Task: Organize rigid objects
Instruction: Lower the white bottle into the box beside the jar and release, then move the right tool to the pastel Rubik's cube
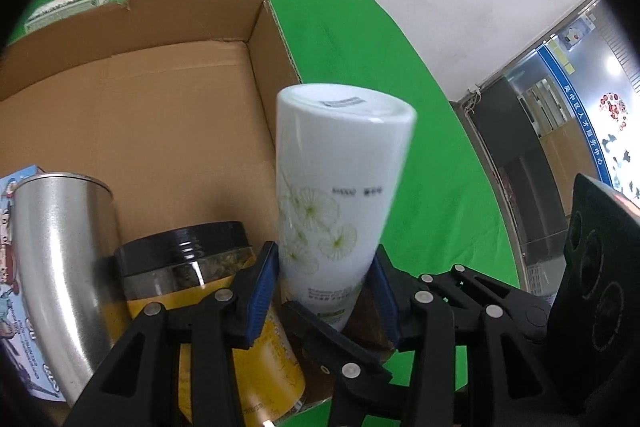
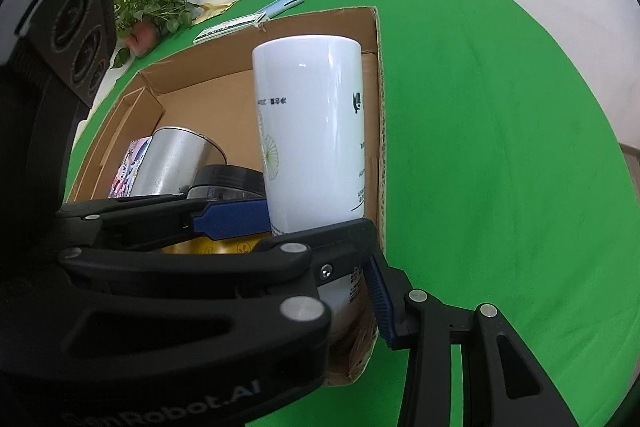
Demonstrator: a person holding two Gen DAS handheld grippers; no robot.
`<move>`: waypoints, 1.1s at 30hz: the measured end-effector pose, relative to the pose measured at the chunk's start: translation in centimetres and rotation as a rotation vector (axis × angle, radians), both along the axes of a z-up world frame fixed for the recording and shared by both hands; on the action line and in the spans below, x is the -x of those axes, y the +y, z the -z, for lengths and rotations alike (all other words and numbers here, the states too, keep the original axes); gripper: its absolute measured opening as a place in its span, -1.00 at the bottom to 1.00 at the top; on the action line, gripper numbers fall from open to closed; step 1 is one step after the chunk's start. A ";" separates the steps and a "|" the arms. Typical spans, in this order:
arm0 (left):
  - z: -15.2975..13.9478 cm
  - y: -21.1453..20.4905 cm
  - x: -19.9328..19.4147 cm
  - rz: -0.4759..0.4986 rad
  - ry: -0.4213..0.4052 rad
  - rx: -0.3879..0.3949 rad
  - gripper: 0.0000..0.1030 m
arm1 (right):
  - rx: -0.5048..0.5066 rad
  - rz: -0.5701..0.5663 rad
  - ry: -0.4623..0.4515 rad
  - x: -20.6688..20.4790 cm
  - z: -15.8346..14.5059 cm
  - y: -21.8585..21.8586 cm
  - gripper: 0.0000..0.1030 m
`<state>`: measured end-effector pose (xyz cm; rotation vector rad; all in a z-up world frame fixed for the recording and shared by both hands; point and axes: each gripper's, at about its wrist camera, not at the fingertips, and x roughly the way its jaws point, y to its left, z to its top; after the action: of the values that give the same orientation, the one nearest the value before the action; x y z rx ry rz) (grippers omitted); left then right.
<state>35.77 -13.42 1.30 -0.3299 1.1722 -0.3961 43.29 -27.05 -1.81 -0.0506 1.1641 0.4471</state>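
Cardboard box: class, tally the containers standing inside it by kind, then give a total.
White bottle gripped by both tongs: 1
Silver metal can: 1
Black-lidded jar: 1
Printed carton: 1
Total in the cardboard box: 4

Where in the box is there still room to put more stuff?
The far half of the cardboard box is bare floor, from the back wall to the silver tin. The near end is crowded: tin, black-lidded jar and white bottle stand packed together. The green table beside the box is bare too.
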 end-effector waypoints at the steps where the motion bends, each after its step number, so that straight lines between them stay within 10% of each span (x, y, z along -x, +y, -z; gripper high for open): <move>1: -0.2 0.4 0.3 -0.017 -0.006 0.000 -0.12 | 0.001 0.002 -0.003 0.2 -0.2 -0.1 -0.14; 10: -2.9 3.4 5.8 -0.033 -0.189 -0.015 -0.11 | 0.047 0.001 -0.097 4.1 -1.7 0.2 0.09; 12: -4.3 3.7 7.9 -0.045 -0.289 -0.052 -0.10 | 0.061 0.012 -0.162 5.9 -2.7 0.2 0.58; 13: -5.3 4.2 9.8 -0.064 -0.364 -0.095 -0.03 | 0.071 0.028 -0.201 6.8 -3.1 0.0 0.74; 15: -6.6 5.1 12.9 -0.126 -0.483 -0.181 0.75 | 0.093 0.044 -0.274 8.8 -4.1 -0.1 0.98; 18: -7.8 6.4 17.1 -0.211 -0.615 -0.259 0.80 | 0.092 0.063 -0.334 11.9 -5.5 -0.4 0.98; 27: -12.5 10.7 26.2 -0.331 -0.692 -0.318 0.80 | 0.094 0.054 -0.516 22.3 -9.7 0.4 0.99; 33: -13.2 15.9 31.3 -0.358 -0.597 -0.376 0.80 | 0.053 -0.013 -0.529 27.9 -10.7 1.8 0.99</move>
<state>4.52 2.52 14.48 -0.0751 0.5642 0.0502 15.42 -25.29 8.91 -0.2103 0.6555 0.3830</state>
